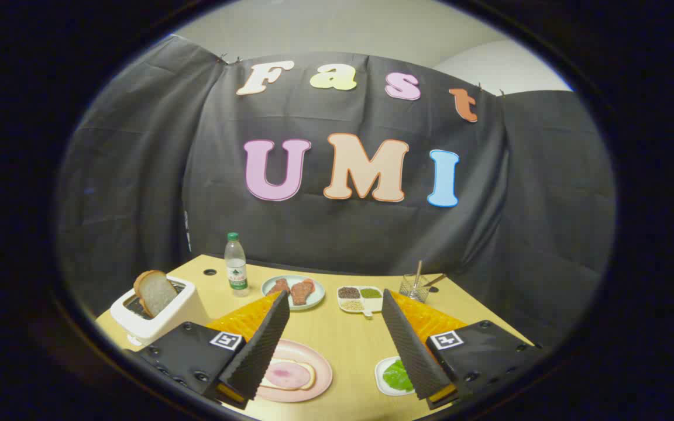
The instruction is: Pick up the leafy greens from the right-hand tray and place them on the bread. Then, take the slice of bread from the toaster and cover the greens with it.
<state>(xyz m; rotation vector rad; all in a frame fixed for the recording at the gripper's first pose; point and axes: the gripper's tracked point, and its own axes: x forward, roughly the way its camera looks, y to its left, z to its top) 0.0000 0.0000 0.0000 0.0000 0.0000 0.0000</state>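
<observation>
My gripper point(334, 301) is open, its two fingers spread wide above the wooden table point(343, 339) with nothing between them. Leafy greens point(397, 375) lie on a small white tray point(381, 374) beside the right finger, partly hidden by it. A pink plate point(320, 362) near the left finger holds a slice of bread point(289, 375) with a pink layer on top. At the table's left stands a white toaster point(152, 313) with a slice of bread point(155, 292) sticking up from its slot.
Beyond the fingers sit a plate with meat pieces point(293, 290), a divided white dish of grains point(360, 298), a water bottle point(235, 263) and a glass with a stick in it point(413, 285). The black cloth wall hangs behind the table.
</observation>
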